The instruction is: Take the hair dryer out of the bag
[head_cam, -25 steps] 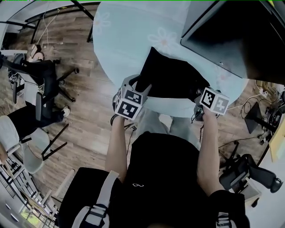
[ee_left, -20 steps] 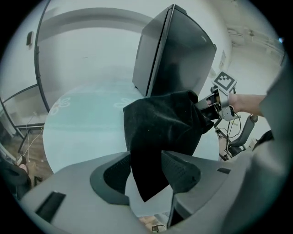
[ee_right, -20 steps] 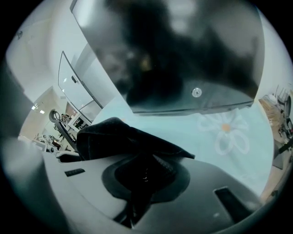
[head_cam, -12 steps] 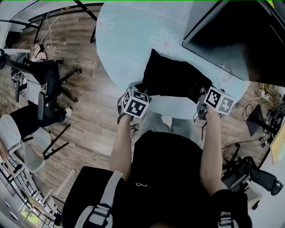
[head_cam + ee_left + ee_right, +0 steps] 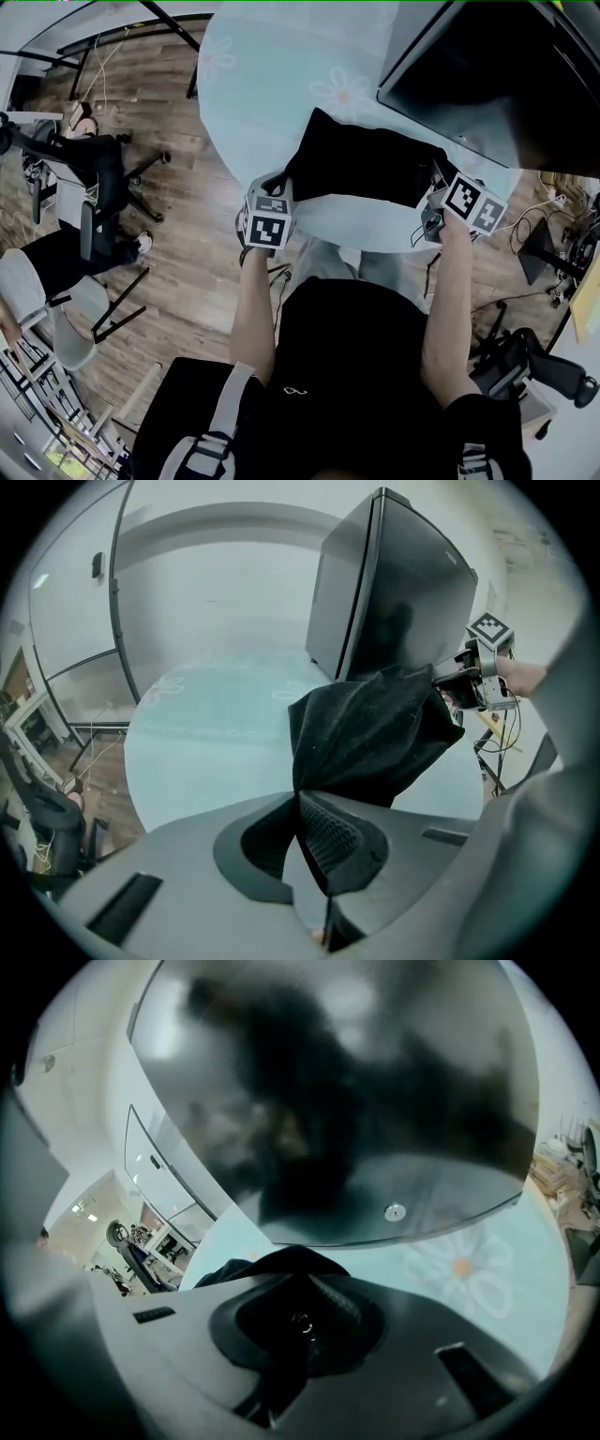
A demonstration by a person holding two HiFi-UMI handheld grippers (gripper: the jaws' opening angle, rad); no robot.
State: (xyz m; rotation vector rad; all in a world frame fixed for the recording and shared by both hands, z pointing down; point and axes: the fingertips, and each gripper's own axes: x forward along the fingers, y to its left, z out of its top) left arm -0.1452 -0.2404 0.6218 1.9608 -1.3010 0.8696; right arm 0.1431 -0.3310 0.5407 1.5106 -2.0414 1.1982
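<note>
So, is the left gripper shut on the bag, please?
Shut: left gripper pinches a fold of the black bag; right gripper holds its far corner.

Black short-sleeved top (image 5: 349,349); grey left tool (image 5: 299,797), right tool (image 5: 307,1288).

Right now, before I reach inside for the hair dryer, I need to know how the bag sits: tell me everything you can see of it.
The bag is black, soft, matte cloth, limp and creased. The left gripper is shut on one near corner and the right gripper on the other, so the cloth hangs stretched between them over the pale blue table. Whether its far part rests on the table is unclear. Its opening and contents do not show.
</note>
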